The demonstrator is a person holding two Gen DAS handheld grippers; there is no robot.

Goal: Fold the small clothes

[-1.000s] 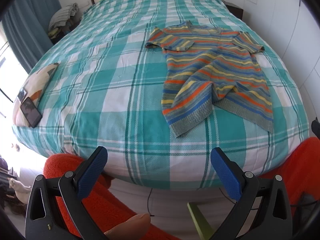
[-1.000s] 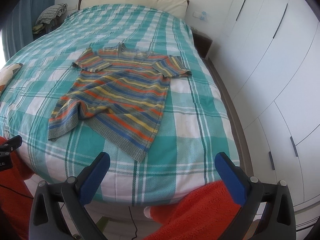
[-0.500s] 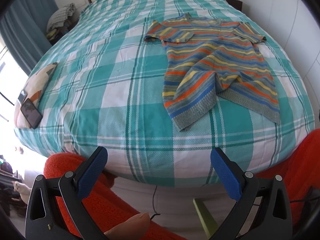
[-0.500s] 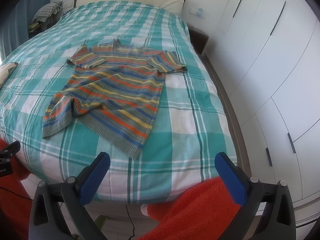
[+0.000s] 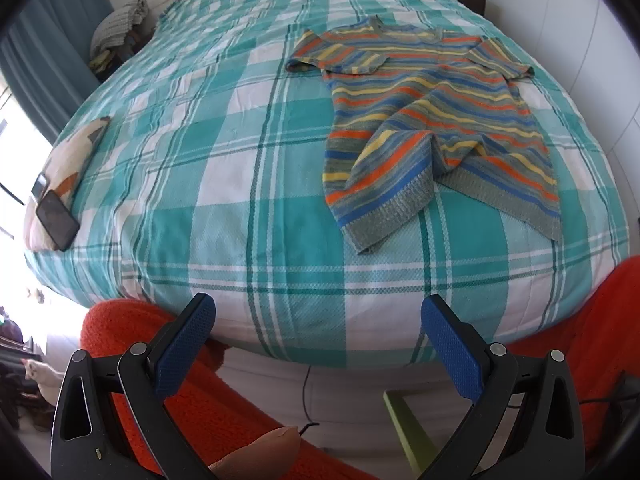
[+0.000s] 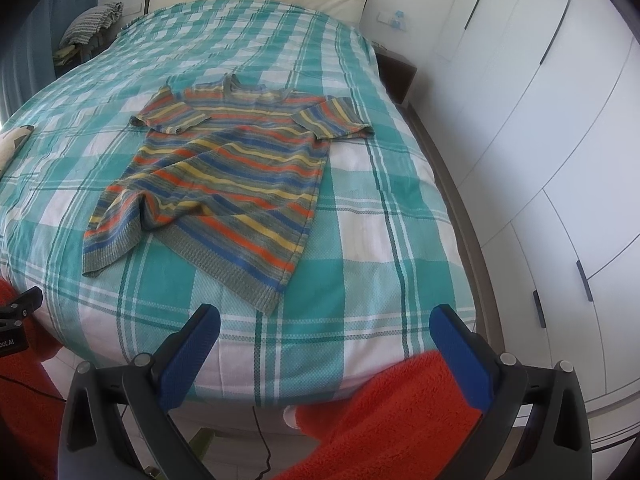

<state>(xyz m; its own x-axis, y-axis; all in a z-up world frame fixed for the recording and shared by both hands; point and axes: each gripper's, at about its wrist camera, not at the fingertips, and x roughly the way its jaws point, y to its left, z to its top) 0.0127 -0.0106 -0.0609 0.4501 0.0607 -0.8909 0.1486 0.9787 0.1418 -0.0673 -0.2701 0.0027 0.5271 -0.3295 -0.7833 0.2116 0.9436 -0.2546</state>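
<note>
Both grippers, left [image 5: 318,330] and right [image 6: 324,340], jaws spread wide, seemingly touching nothing, short of the striped shirt [image 6: 224,172].

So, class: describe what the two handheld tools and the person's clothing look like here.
Both match: the left tool and right tool each have two black plastic arms with round silver rivets and cut-out slots, tipped by blue textured pads. The person wears fuzzy orange-red fabric. Seen from the right wrist, the left tool's side carries a partial white marking.
</note>
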